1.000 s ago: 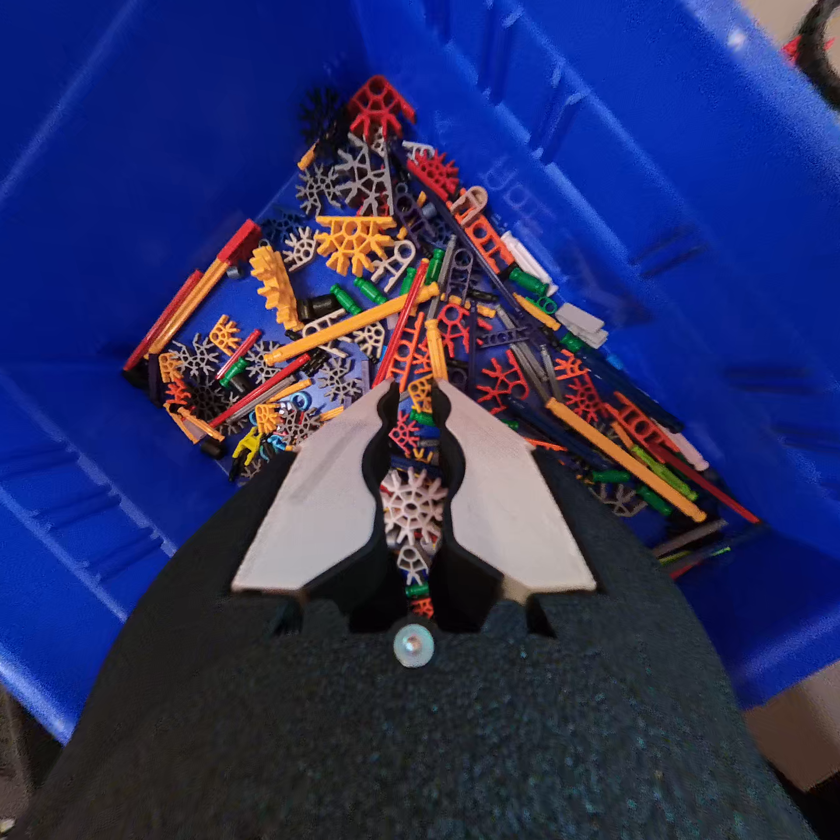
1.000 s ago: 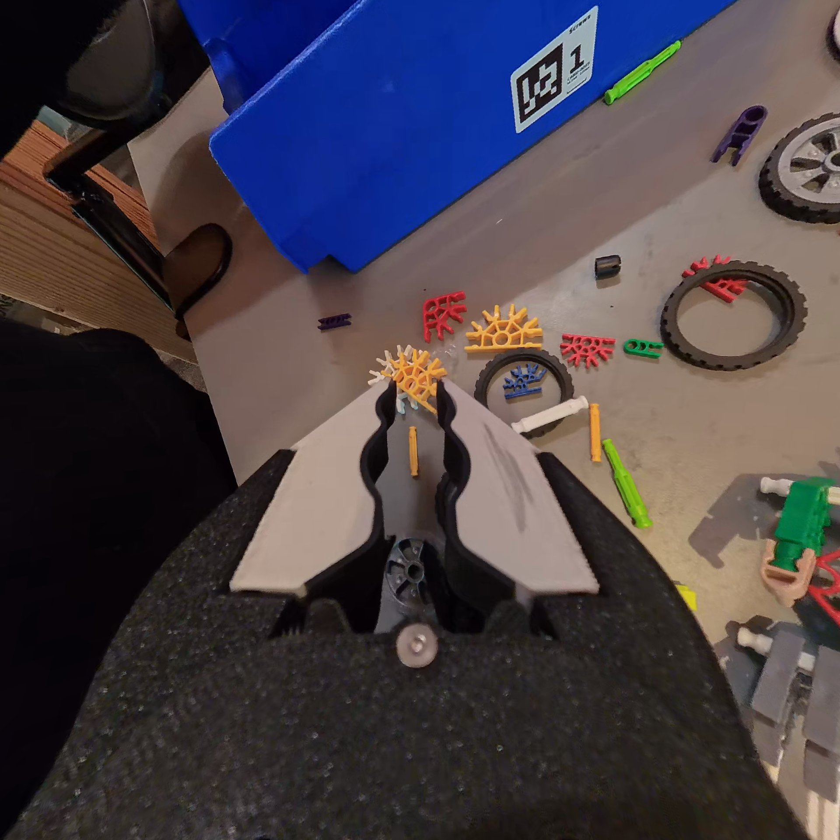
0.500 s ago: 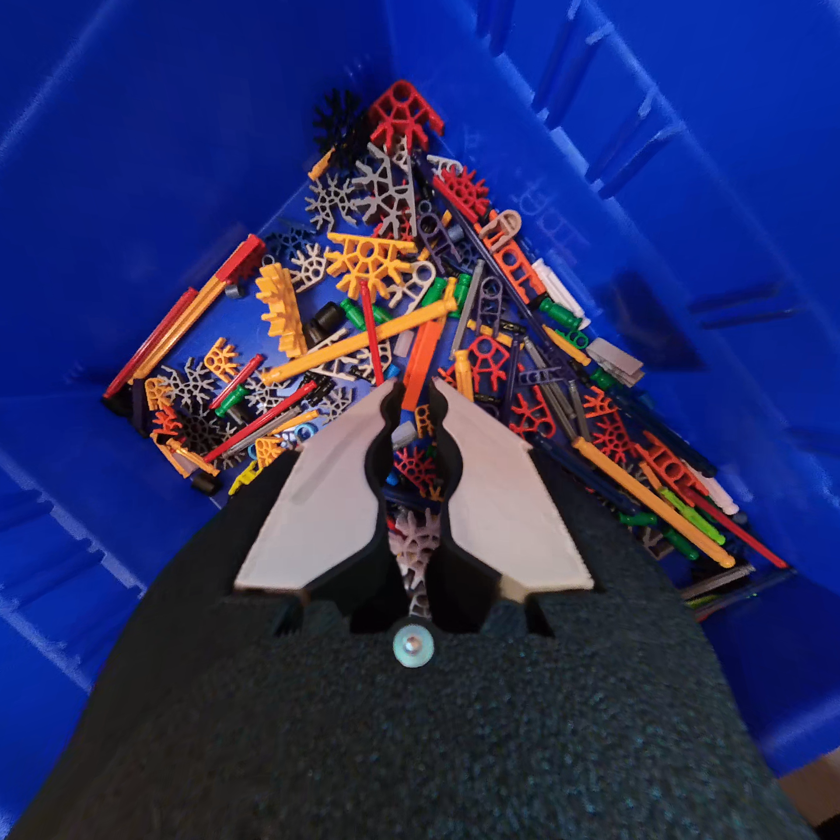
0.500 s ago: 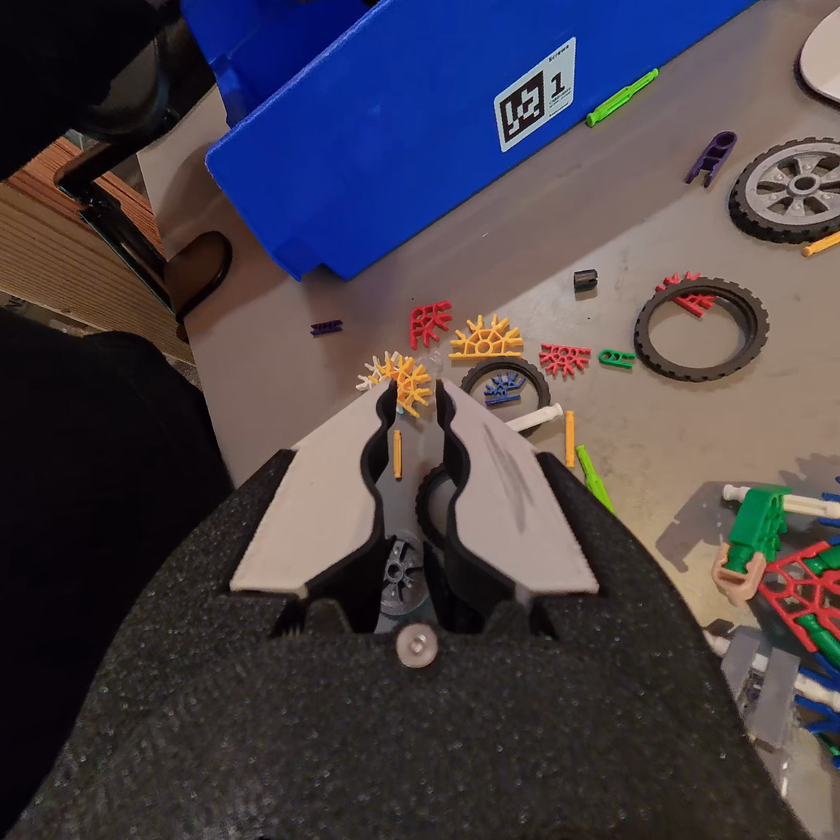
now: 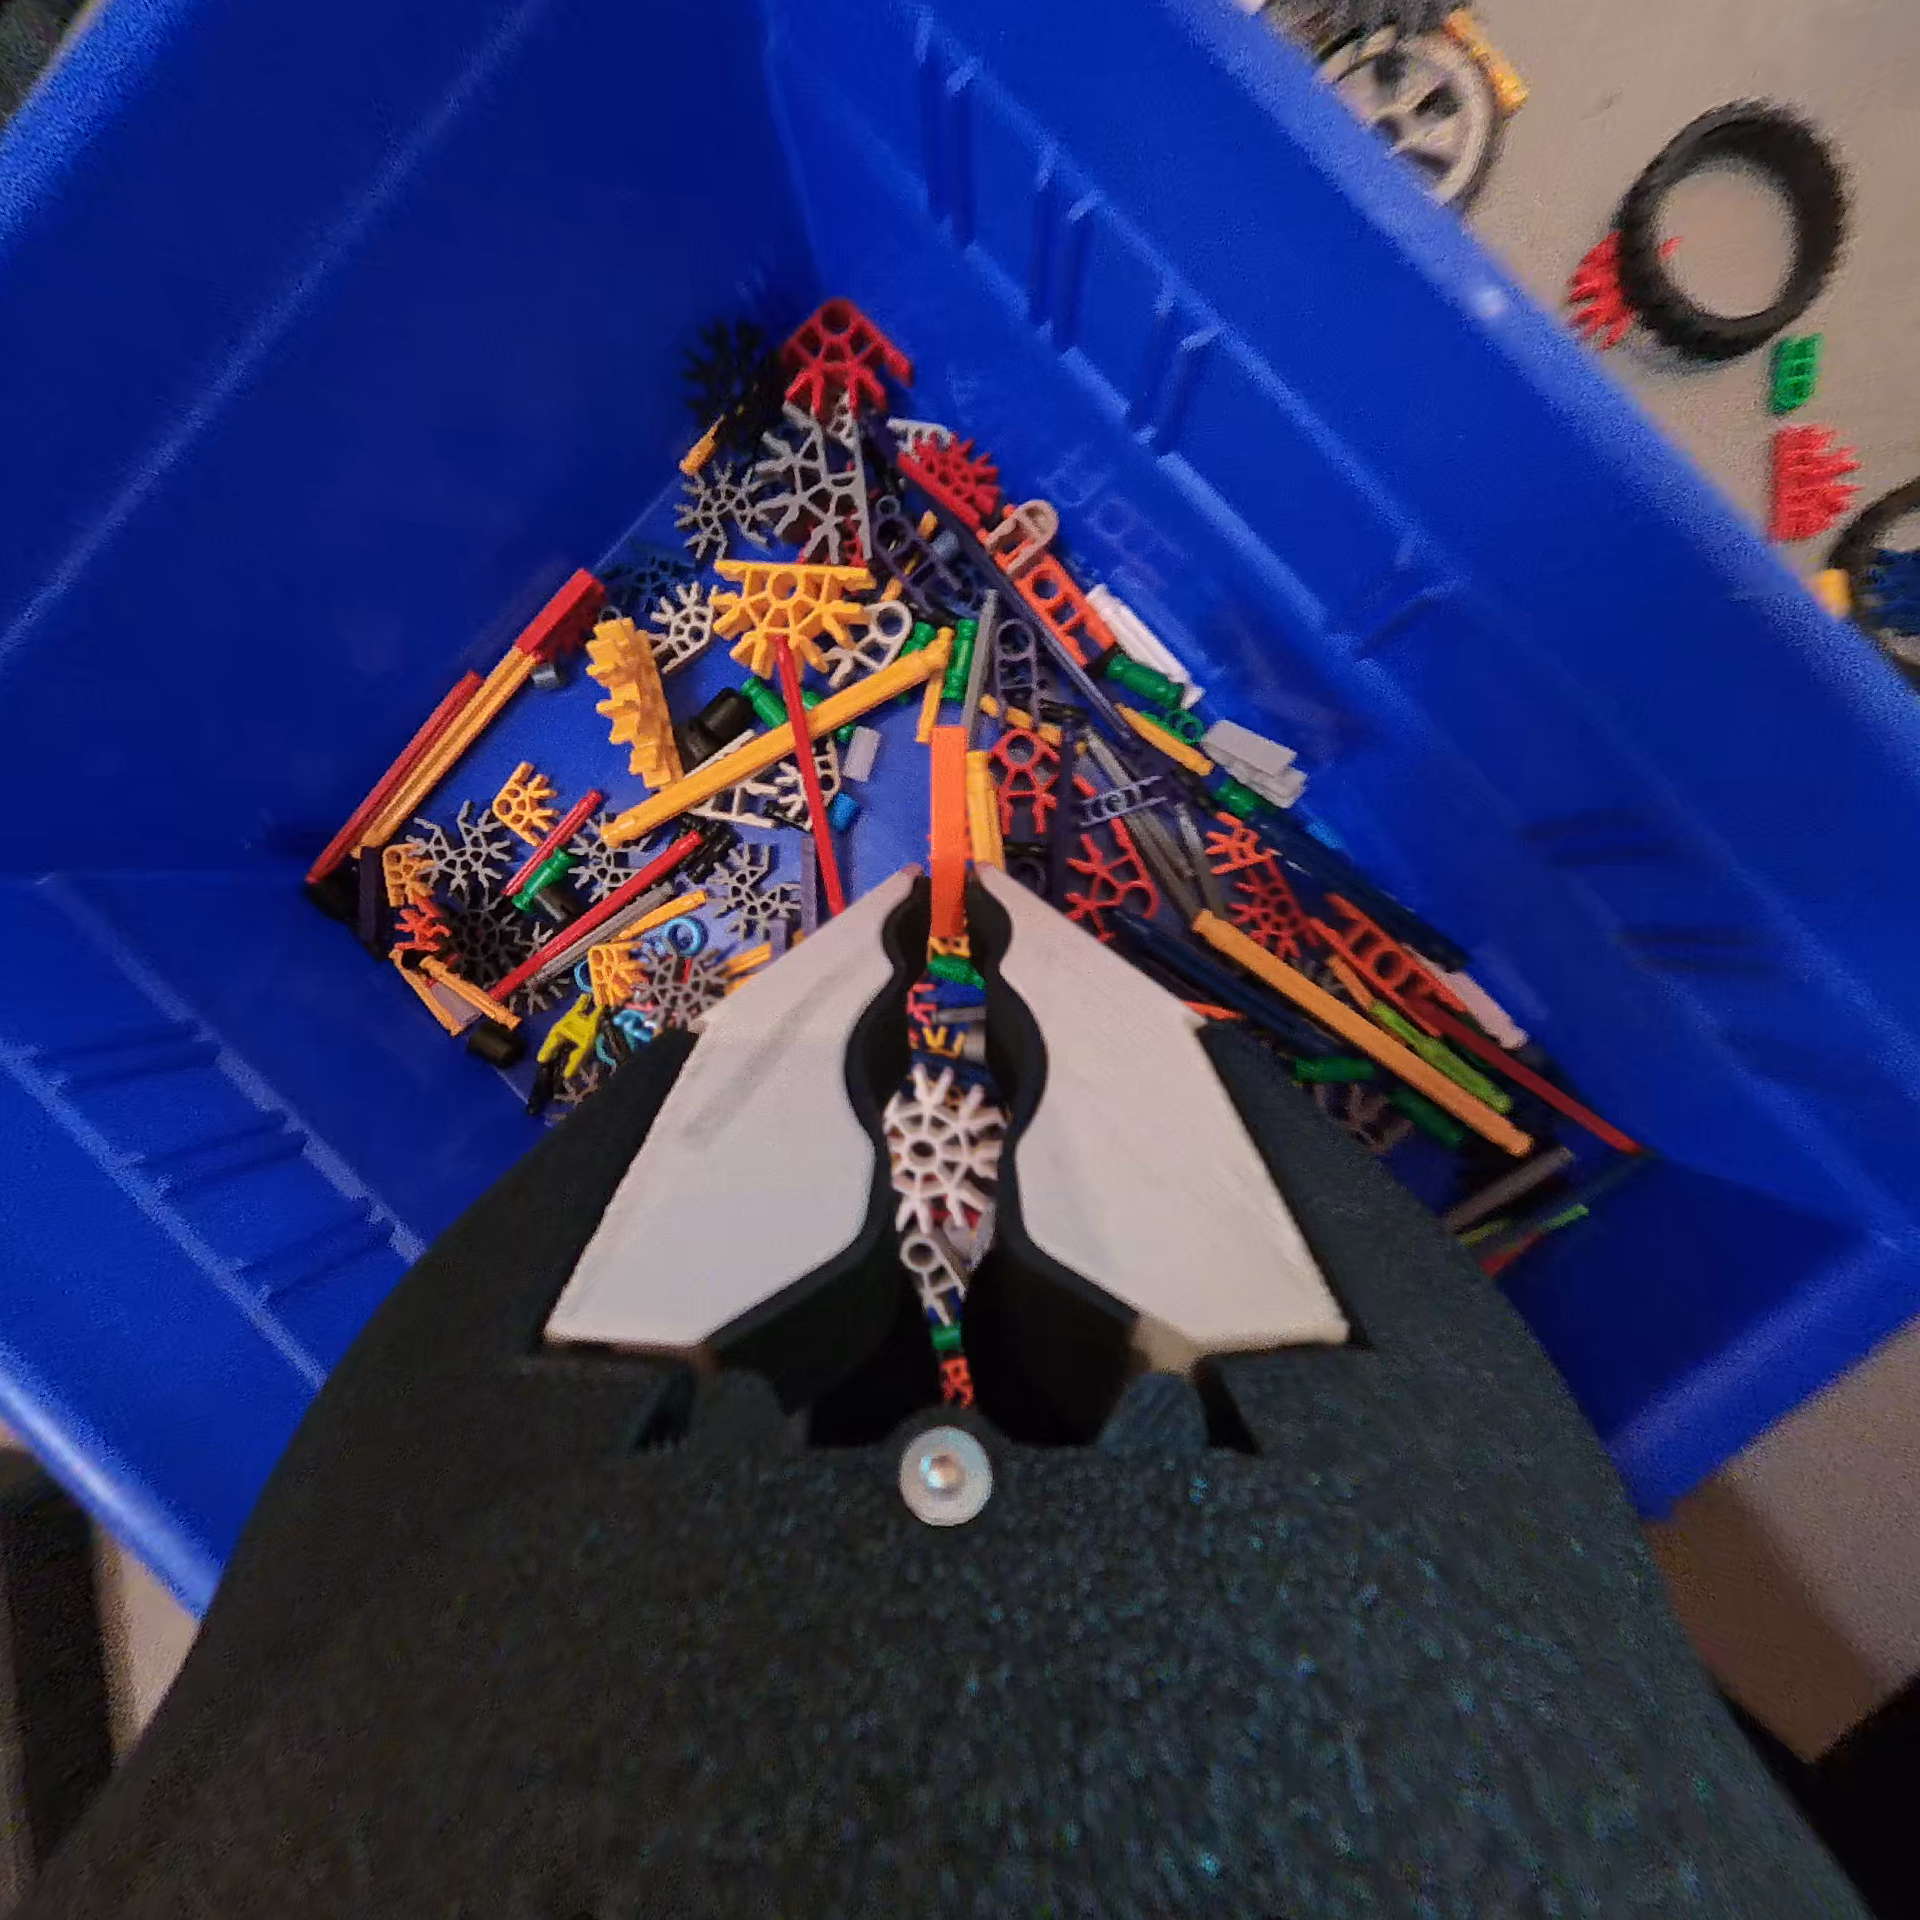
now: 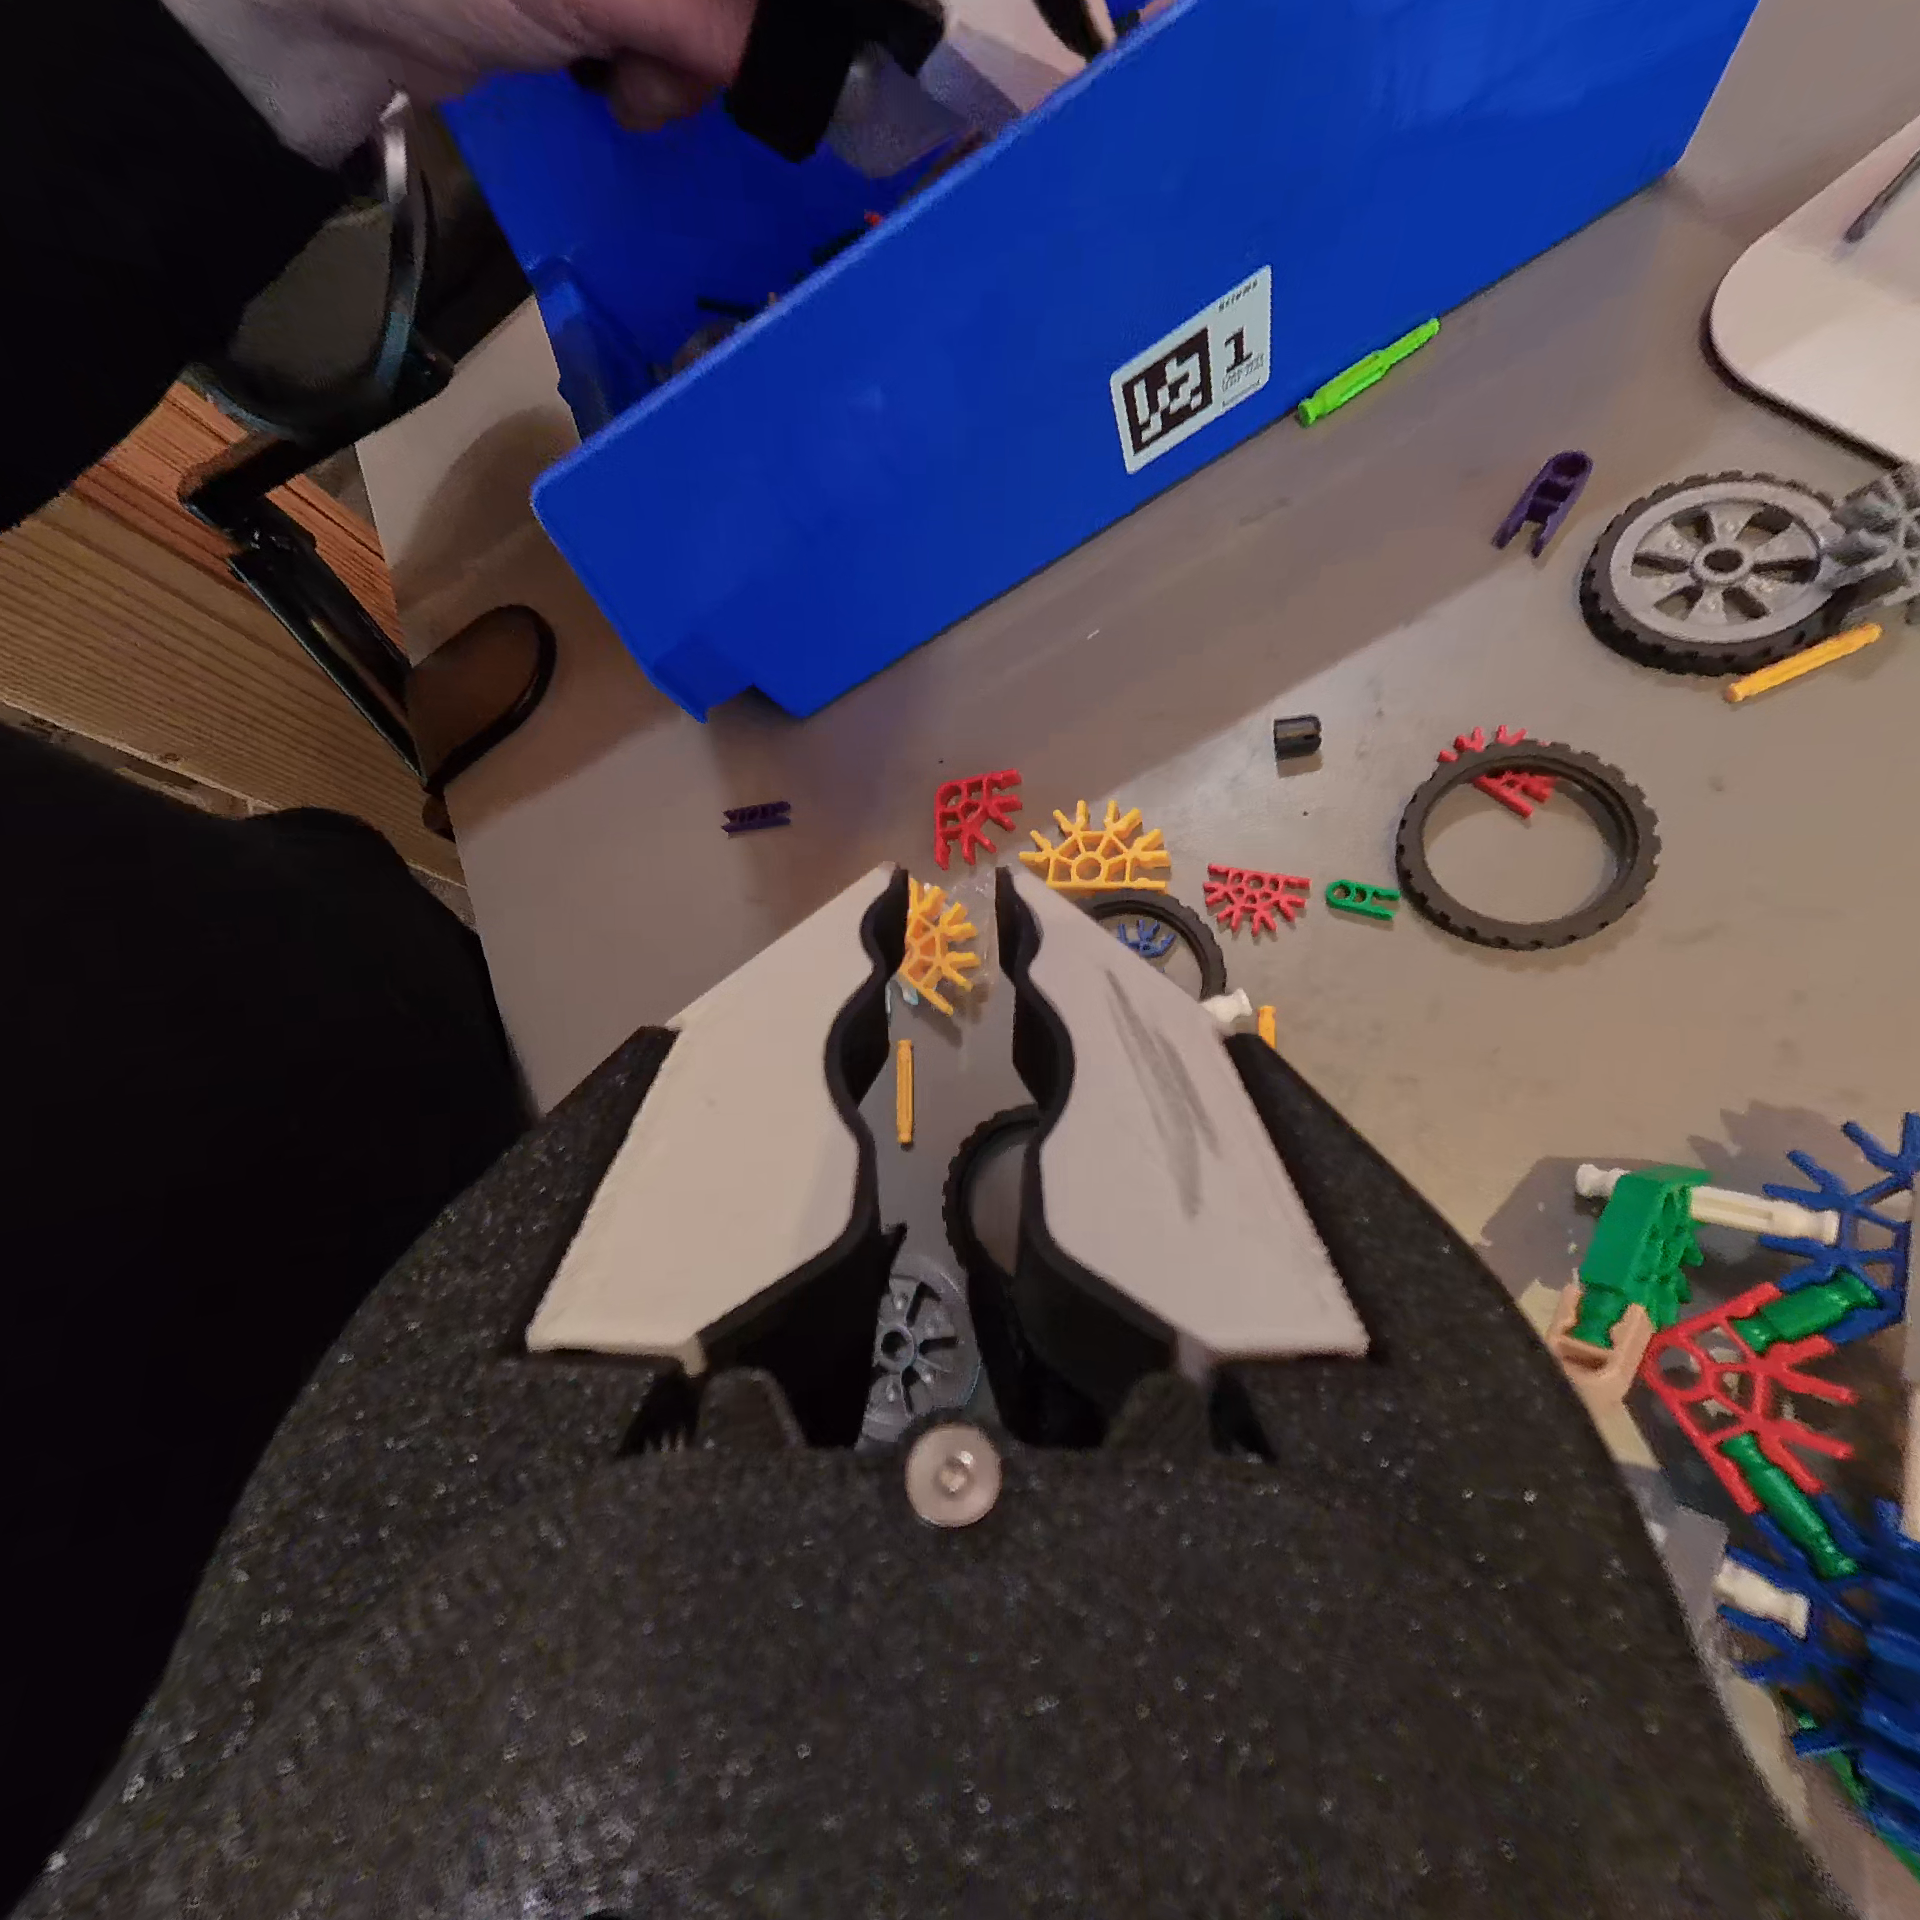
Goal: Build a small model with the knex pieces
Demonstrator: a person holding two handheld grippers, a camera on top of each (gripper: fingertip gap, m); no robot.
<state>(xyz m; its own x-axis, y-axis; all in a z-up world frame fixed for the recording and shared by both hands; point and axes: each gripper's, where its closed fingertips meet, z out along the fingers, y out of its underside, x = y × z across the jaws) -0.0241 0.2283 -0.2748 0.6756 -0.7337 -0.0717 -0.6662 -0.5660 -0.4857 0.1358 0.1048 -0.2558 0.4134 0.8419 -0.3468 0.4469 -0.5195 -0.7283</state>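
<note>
Left gripper (image 5: 943, 883) clamped on an orange plastic rod (image 5: 947, 821), now lifted above the blue plastic bin (image 5: 312, 364).

Since a second ago its jaws have closed on the rod. Right gripper (image 6: 945, 883) hovers, jaws apart, over a yellow plastic fan connector (image 6: 938, 951) on the grey table (image 6: 1403, 1049).
</note>
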